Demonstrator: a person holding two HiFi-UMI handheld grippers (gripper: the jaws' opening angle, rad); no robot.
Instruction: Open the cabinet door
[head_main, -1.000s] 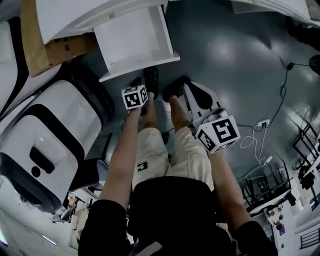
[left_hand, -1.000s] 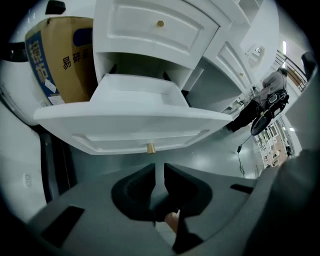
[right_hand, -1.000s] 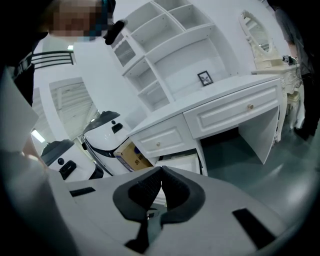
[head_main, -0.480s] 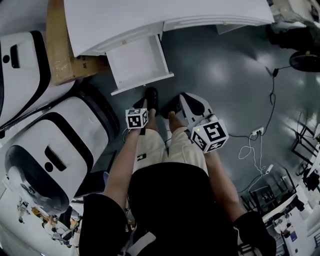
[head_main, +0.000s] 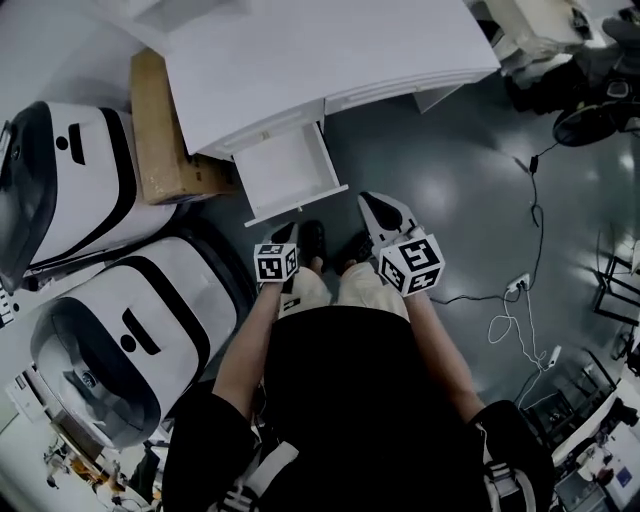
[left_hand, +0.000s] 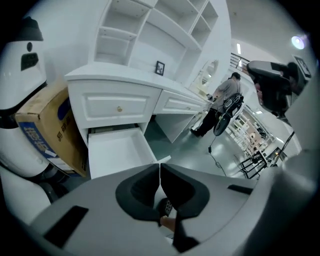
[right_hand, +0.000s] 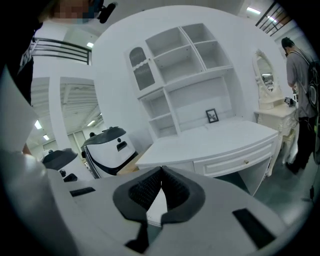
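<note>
Jaws of left gripper closed, nothing held; jaws of right gripper likewise pressed together, empty; beyond, drawer seen pulled out under white cabinet; cardboard box lodged beside cabinet.

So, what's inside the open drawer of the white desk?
The drawer shows only a bare white bottom, with nothing lying in it. Its back end is covered by the desk top.

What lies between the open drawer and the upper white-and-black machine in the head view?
A cardboard box stands between the drawer and that machine, shown in the head view.
</note>
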